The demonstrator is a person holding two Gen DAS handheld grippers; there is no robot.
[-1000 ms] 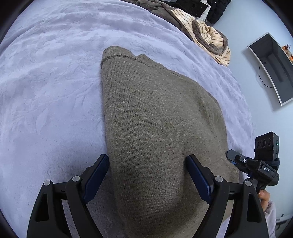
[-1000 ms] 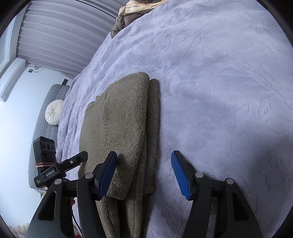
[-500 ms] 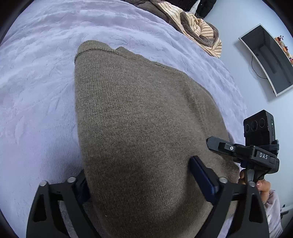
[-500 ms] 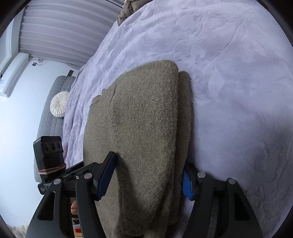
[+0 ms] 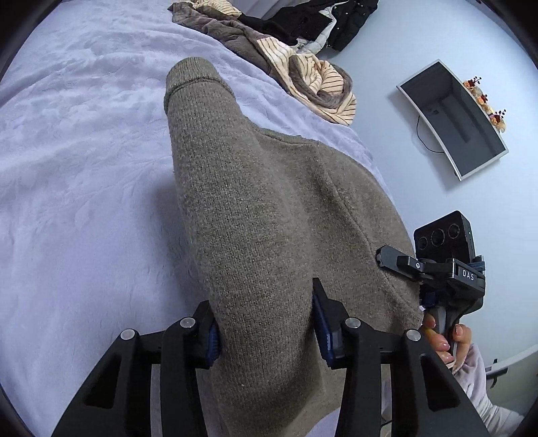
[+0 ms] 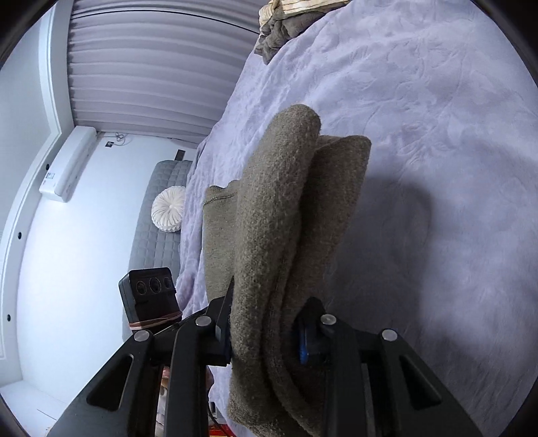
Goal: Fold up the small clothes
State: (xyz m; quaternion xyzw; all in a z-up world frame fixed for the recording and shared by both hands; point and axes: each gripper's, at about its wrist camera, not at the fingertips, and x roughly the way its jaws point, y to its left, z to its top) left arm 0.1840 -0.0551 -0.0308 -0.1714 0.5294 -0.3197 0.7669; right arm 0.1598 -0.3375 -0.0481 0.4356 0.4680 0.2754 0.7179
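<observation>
An olive-brown knitted sweater (image 5: 269,208) lies partly folded on the lavender bed cover (image 5: 84,168). My left gripper (image 5: 265,332) has its jaws closing on the near left edge of the sweater, and both blue pads press the bunched knit, which is raised off the cover. In the right wrist view the same sweater (image 6: 285,218) hangs in thick layers from my right gripper (image 6: 265,332), whose jaws are closing and squeeze the folded right edge. The right gripper body (image 5: 447,265) with a hand on it shows at the right of the left wrist view.
A heap of clothes, striped cream and brown (image 5: 302,77) and black (image 5: 319,23), lies at the bed's far end. A monitor (image 5: 454,117) is on the wall. A grey bench with a round white cushion (image 6: 168,208) stands beside the bed.
Both grippers went from standing open around the sweater's near edge to pinching it. They rose, and the near part of the sweater came up off the cover with them.
</observation>
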